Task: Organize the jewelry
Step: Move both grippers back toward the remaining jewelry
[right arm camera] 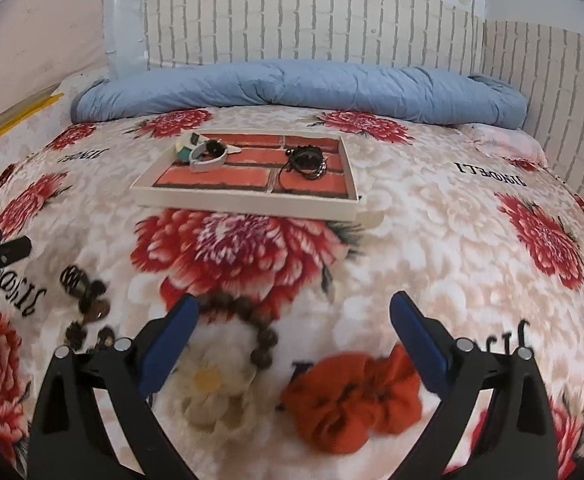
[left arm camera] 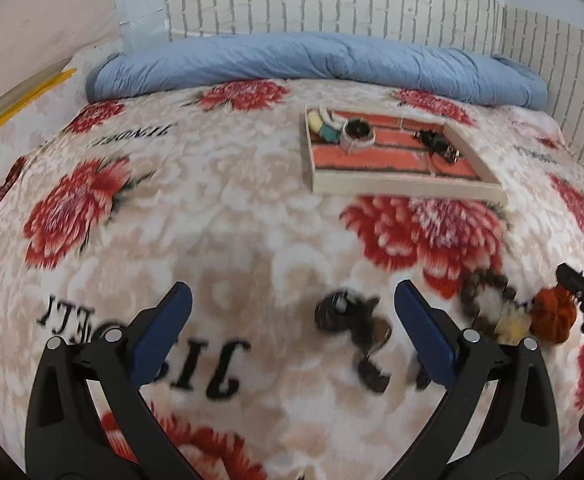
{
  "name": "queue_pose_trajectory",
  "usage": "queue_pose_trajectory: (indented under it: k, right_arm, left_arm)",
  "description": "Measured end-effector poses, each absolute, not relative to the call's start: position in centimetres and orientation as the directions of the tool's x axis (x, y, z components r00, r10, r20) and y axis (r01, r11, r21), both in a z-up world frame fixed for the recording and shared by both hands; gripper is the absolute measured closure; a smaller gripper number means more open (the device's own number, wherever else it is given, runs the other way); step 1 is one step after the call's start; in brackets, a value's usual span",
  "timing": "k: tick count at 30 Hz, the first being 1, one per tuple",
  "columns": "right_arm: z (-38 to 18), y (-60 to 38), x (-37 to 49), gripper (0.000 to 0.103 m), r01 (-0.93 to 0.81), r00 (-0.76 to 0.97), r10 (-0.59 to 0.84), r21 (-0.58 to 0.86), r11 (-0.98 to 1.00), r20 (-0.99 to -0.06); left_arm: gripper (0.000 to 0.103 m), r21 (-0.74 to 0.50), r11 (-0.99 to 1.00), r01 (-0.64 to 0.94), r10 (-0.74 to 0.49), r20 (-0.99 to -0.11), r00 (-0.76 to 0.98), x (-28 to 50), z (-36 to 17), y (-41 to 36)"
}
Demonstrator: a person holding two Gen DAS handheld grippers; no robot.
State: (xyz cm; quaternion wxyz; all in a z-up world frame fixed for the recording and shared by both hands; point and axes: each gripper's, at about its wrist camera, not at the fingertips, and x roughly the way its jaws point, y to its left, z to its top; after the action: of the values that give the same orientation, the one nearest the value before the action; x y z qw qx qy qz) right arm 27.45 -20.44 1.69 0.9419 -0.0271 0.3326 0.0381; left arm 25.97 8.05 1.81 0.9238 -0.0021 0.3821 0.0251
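One tray (right arm camera: 243, 204) sits on one bed (right arm camera: 432, 240), with one rolled blue quilt (right arm camera: 292, 88) behind it. In the tray: one white bangle (right arm camera: 208, 158) and one black tangle of jewelry (right arm camera: 306, 160). On the blanket: one brown bead bracelet (right arm camera: 251, 320), one orange scrunchie (right arm camera: 352, 404), one cream flower hair tie (right arm camera: 211, 392), and one blurred cluster of dark pieces (right arm camera: 87, 308), too smeared to count.

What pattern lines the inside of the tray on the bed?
A red brick pattern with dark mortar lines on the tray, clearest in the right wrist view.

Blurred dark jewelry pile (left arm camera: 356, 328)
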Motion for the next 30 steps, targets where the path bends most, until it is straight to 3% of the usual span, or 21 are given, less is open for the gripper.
queue_pose_trajectory:
  k: [20, 30]
  right_arm:
    - [-2.6, -17.8, 23.3, 0.011, -0.133, 0.785, 0.070, -0.058, 0.989, -0.616]
    - [-4.2, -16.9, 25.2, 0.025, -0.142, 0.726, 0.081, -0.033, 0.989, -0.683]
  left_arm:
    - [0.005, 0.003, 1.000, 0.008, -0.003, -0.716, 0.699, 23.3, -4.0, 5.6]
    - [0.009, -0.052, 0.998, 0.030, -0.058, -0.755, 0.653, 24.9, -5.3, 5.9]
